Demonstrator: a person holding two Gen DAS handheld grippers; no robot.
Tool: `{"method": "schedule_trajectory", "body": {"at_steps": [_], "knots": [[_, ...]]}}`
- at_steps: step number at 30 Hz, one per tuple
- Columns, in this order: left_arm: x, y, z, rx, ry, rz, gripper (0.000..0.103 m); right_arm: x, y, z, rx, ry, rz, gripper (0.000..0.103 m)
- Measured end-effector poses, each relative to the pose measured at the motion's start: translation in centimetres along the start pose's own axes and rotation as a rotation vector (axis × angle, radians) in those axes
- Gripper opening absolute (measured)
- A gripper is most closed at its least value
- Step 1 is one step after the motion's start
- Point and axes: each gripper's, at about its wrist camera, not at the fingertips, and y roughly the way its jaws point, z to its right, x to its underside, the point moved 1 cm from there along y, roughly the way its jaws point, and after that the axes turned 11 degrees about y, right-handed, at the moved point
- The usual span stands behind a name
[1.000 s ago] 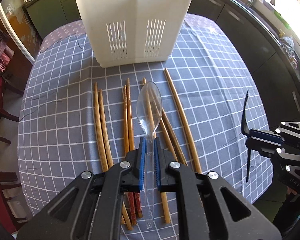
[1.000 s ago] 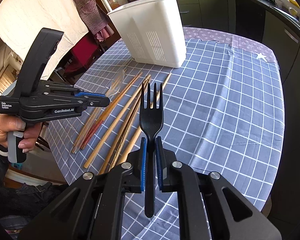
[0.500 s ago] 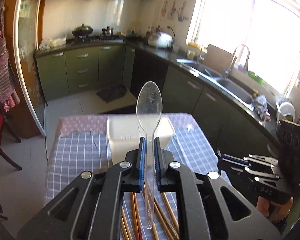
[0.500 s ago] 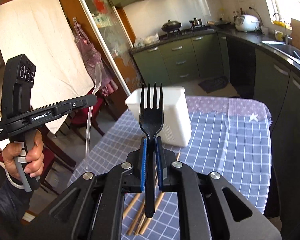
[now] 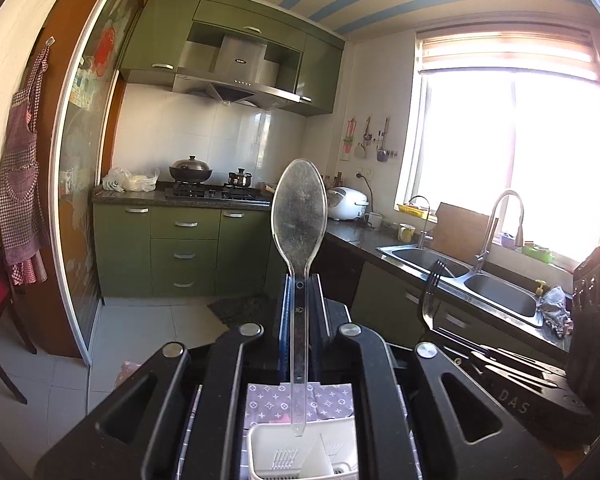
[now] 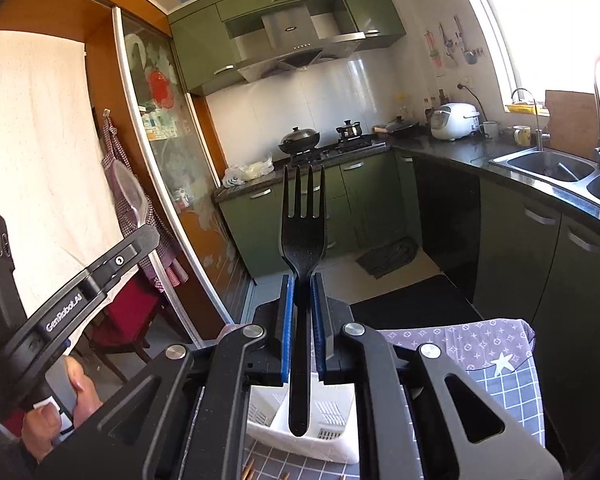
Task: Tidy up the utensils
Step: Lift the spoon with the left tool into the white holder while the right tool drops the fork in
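My left gripper (image 5: 300, 282) is shut on a clear plastic spoon (image 5: 299, 216), held upright with the bowl up. Its handle tip hangs just above the white slotted utensil holder (image 5: 260, 446) seen below between the arms. My right gripper (image 6: 302, 280) is shut on a black plastic fork (image 6: 303, 232), tines up, handle end hanging over the same white holder (image 6: 332, 412). The right gripper with the fork shows at the right of the left wrist view (image 5: 432, 296). The left gripper and spoon show at the left of the right wrist view (image 6: 130, 196).
The blue checked tablecloth (image 6: 508, 392) covers the table under the holder. Ends of wooden chopsticks (image 6: 247, 472) show at the bottom edge. Green kitchen cabinets (image 5: 184, 248), a sink (image 5: 432, 260) and a red chair (image 6: 128, 312) surround the table.
Both grippers have tilted up from facing the table to facing the kitchen. The spoon and fork now stand upright with their handle ends over the white holder.
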Motion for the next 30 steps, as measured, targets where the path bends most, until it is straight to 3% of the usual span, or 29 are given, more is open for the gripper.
{"method": "schedule_trajectory", "body": {"at_steps": [5,11,17,25,30], "knots": [[2.8,1.5,-1.1,0.011,-0.006,-0.052,0.009,1.9,3.1,1.2,0.037,-0.026,0.008,0.010],[4.7,0.7,-2.1,0.059,-0.059,-0.082,0.009,3.7,3.1,2.1,0.054,-0.032,0.022,0.010],[3.7,-0.4,-1.7,0.051,-0.021,-0.023,0.009,4.7,3.0,2.0,0.056,-0.043,0.017,0.010],[4.1,-0.8,-0.6,0.058,0.040,-0.041,0.008,5.9,1.8,2.3,0.057,-0.048,0.024,0.010],[4.6,0.0,-0.6,0.063,0.044,-0.098,0.008,6.2,1.3,2.2,0.054,-0.048,0.027,0.010]]}}
